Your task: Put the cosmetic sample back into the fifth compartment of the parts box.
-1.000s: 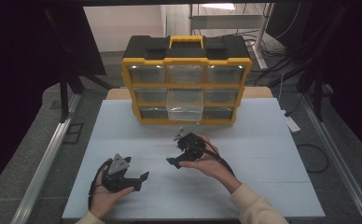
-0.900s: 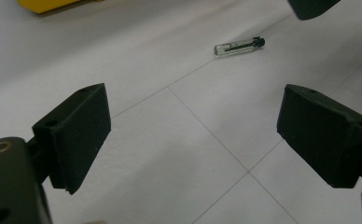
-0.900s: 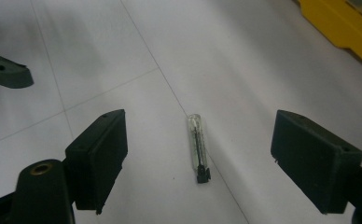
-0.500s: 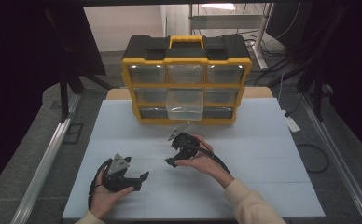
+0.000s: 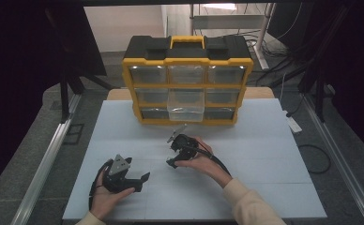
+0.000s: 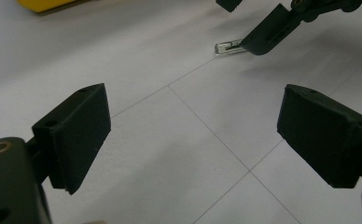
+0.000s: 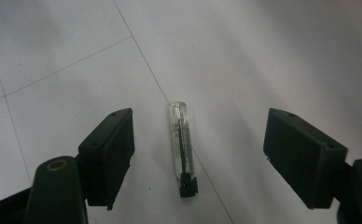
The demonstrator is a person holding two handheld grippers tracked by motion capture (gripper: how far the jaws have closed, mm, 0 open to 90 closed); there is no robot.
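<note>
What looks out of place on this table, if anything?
One drawer, the middle of the yellow organizer, is pulled out while the others sit flush. A small clear tube lies loose on the white table, apart from the box, between the right gripper's open jaws, which have just been closing.

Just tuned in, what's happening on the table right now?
A person works two handheld grippers on a white table. The right gripper is poised over a small clear vial with a black cap lying flat; its jaws have been closing but don't touch it yet. The left gripper rests open nearby. The yellow organizer has its middle drawer pulled out.
</note>
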